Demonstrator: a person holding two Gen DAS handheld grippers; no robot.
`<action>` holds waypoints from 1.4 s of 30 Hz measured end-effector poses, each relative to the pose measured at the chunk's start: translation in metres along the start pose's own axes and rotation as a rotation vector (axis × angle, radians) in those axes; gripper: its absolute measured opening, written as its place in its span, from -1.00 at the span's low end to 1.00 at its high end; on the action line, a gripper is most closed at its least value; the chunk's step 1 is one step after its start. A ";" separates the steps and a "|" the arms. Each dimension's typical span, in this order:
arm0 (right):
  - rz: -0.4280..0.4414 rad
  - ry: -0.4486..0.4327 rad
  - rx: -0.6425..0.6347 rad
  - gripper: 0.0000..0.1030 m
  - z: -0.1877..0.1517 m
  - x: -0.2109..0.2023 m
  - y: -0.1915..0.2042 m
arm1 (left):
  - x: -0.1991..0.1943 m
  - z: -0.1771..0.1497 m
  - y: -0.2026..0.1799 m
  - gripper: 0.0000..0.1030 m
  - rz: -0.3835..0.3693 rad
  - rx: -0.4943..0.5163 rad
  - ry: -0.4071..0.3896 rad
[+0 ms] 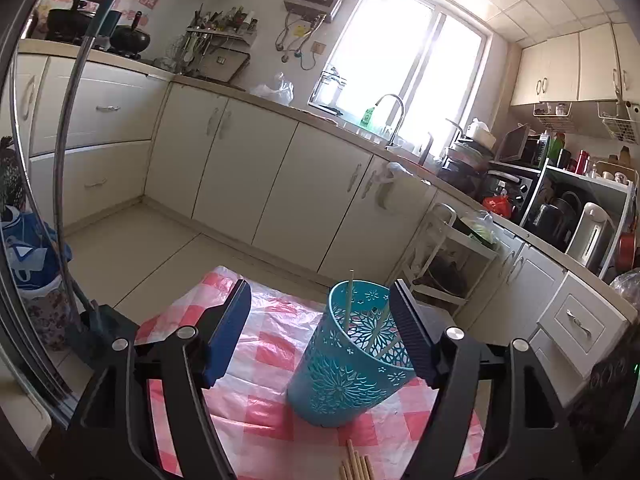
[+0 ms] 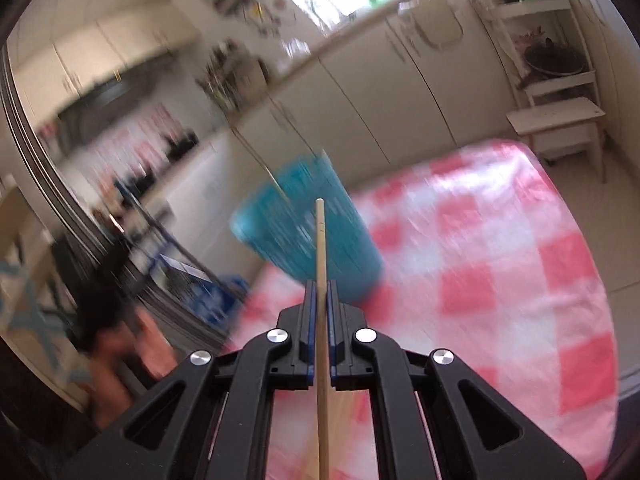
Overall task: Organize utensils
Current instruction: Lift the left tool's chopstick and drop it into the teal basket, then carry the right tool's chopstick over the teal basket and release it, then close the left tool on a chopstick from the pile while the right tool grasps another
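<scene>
Right gripper point(image 2: 319, 312): jaws clamped on one pale wooden chopstick point(image 2: 320, 240), aimed at the teal perforated plastic holder point(image 1: 352, 356) standing on the pink-checked table point(image 1: 260, 420). Left gripper point(image 1: 320, 332): jaws apart, empty, flanking the holder. Risk: a hurried insertion may strike the rim and tip the unsteadied holder.

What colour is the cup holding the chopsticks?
Teal, with cut-out flower patterns; the cup shows best in the left wrist view.
</scene>
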State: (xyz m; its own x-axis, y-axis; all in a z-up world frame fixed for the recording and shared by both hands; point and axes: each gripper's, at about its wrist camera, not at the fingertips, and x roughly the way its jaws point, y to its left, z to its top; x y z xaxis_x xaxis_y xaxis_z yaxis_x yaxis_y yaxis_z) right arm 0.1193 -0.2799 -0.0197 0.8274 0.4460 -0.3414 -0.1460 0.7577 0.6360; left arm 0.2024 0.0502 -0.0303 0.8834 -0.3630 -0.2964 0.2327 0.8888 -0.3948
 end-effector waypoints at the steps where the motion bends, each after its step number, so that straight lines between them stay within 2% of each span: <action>1: 0.022 -0.052 -0.005 -0.89 0.014 0.004 0.010 | -0.001 0.001 0.003 0.34 0.005 -0.010 0.004; 5: 0.077 -0.214 -0.024 -0.89 0.067 0.036 0.049 | -0.007 0.005 0.015 0.38 0.019 -0.064 0.012; 7: 0.051 -0.275 -0.082 -0.89 0.085 0.058 0.067 | -0.010 0.008 0.016 0.39 0.016 -0.071 0.010; 10: -0.038 -0.297 -0.174 -0.89 0.094 0.101 0.084 | -0.013 0.011 0.013 0.43 0.010 -0.061 0.007; 13: -0.122 -0.248 -0.209 -0.89 0.086 0.144 0.078 | -0.014 0.015 0.010 0.46 -0.004 -0.058 0.007; 15: -0.152 -0.211 -0.202 -0.89 0.079 0.158 0.069 | -0.015 0.015 0.009 0.47 -0.015 -0.058 0.014; 20: -0.193 -0.138 -0.239 -0.88 0.060 0.169 0.059 | -0.017 0.015 0.008 0.49 -0.022 -0.064 0.026; 23: -0.186 -0.096 -0.270 -0.88 0.048 0.151 0.062 | -0.018 0.014 0.007 0.51 -0.021 -0.072 0.031; 26: -0.153 -0.079 -0.283 -0.85 0.033 0.106 0.068 | -0.020 0.013 0.005 0.54 -0.010 -0.054 0.042; 28: -0.160 -0.072 -0.320 -0.61 0.012 0.074 0.072 | -0.022 0.011 0.004 0.60 0.009 -0.030 0.052; 29: -0.179 -0.069 -0.353 -0.37 -0.003 0.059 0.071 | -0.022 0.009 0.003 0.61 0.022 -0.018 0.060; 30: -0.203 -0.059 -0.383 -0.30 -0.018 0.048 0.068 | -0.021 0.007 0.003 0.64 0.037 -0.007 0.070; 33: -0.274 0.013 -0.415 -0.30 -0.065 0.037 0.044 | -0.018 -0.002 0.001 0.68 0.067 0.034 0.118; 35: -0.329 0.121 -0.304 -0.34 -0.078 0.049 0.018 | -0.017 -0.009 -0.001 0.72 0.087 0.067 0.149; 37: -0.296 0.191 -0.210 -0.43 -0.082 0.060 0.000 | -0.015 -0.019 -0.002 0.75 0.097 0.100 0.178; 39: -0.322 0.235 -0.228 -0.43 -0.086 0.065 -0.005 | -0.011 -0.027 -0.003 0.75 0.108 0.132 0.202; 42: -0.308 0.242 -0.215 -0.43 -0.087 0.061 -0.007 | -0.001 -0.035 -0.005 0.76 0.123 0.164 0.244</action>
State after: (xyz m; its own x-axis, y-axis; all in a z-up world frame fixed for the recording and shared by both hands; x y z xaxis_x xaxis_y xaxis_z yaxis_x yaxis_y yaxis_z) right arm 0.1240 -0.2170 -0.1052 0.7031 0.2636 -0.6604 -0.0435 0.9429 0.3301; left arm 0.1860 0.0358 -0.0588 0.7902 -0.2890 -0.5405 0.2106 0.9562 -0.2034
